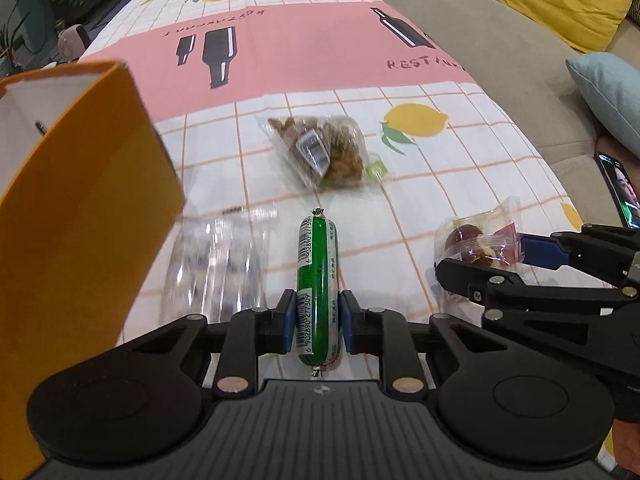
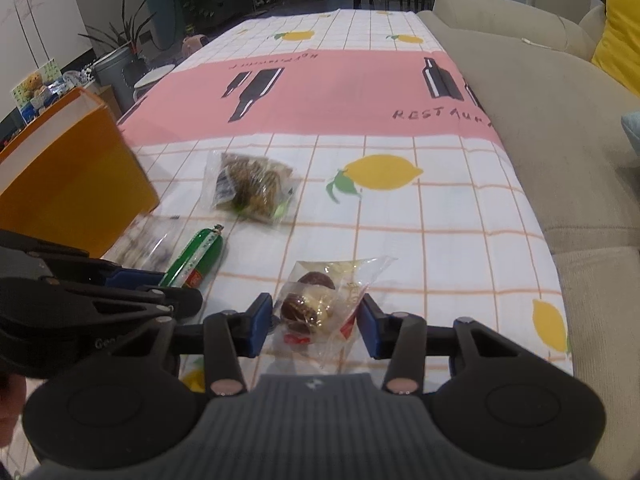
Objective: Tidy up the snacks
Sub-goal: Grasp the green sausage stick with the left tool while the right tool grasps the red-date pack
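A green sausage stick [image 1: 318, 280] lies on the tablecloth between the pads of my left gripper [image 1: 318, 322], which is shut on its near end. It also shows in the right wrist view [image 2: 196, 258]. A clear packet of red dates and nuts [image 2: 320, 304] lies between the pads of my right gripper [image 2: 316, 326], whose jaws stand open around it, apart from its sides. The same packet shows in the left wrist view [image 1: 480, 240]. A clear bag of brown snacks [image 1: 324, 152] lies farther out, also in the right wrist view [image 2: 250, 186].
An orange box [image 1: 80, 208] stands open at the left, also in the right wrist view [image 2: 72, 172]. A clear plastic wrapper [image 1: 216, 268] lies beside it. A beige sofa [image 2: 560, 128] runs along the right table edge, with a phone [image 1: 618, 192] on it.
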{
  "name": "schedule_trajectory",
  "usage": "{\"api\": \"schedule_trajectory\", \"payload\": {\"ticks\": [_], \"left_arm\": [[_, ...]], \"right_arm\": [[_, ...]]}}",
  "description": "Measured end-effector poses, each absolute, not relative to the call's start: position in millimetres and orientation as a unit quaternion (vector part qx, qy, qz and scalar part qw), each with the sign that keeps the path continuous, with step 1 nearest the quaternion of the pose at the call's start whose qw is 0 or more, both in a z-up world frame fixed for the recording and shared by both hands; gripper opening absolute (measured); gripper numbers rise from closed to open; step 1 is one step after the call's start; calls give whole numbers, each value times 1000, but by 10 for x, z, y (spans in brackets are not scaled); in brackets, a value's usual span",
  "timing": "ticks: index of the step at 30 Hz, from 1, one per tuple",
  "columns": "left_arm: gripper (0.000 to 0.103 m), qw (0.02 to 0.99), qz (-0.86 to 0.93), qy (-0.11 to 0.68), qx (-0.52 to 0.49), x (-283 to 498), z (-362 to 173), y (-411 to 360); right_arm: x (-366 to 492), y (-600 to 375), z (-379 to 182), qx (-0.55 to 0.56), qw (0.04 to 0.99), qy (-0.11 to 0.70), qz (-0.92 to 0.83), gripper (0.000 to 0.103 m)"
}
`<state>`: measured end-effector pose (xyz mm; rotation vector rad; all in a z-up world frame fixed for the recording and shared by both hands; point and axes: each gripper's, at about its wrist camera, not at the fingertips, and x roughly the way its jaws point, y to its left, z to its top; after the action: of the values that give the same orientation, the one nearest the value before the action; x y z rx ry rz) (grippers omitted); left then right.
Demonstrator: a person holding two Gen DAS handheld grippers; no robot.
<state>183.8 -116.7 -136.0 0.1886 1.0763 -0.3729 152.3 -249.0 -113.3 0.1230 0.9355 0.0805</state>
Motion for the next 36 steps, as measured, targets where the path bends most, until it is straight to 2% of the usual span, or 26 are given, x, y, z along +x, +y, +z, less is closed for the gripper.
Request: {"api": "schedule_trajectory", "payload": {"ticks": [6, 7, 17, 22, 24, 31, 36], "left_arm": [[26, 830, -180, 521, 81, 1538, -1342, -1122], [30, 831, -175, 521, 84, 1502, -1342, -1115], [31, 850, -160, 493, 97, 1349, -1359, -1089], [31, 855, -160, 485, 92, 1310, -1369, -1081], [25, 856, -160, 484, 89, 1300, -1368, -1080], [25, 858, -148, 488, 60, 1269, -1343, -1034], [25, 866, -149, 477, 27, 1217, -1130, -933]], "right_arm": [[1302, -2465, -1101, 69, 875, 477, 43, 44], [1252, -2466, -1097, 72, 873, 481, 44, 44], [973, -2458, -1100, 69, 871, 484, 39, 44], [964, -2446, -1119, 72, 875, 478, 31, 45], [955, -2432, -1120, 68, 877, 474, 29, 45], [943, -2432, -1090, 61, 879, 473, 22, 42], [899, -2440, -945, 65, 889, 453, 21, 41]]}}
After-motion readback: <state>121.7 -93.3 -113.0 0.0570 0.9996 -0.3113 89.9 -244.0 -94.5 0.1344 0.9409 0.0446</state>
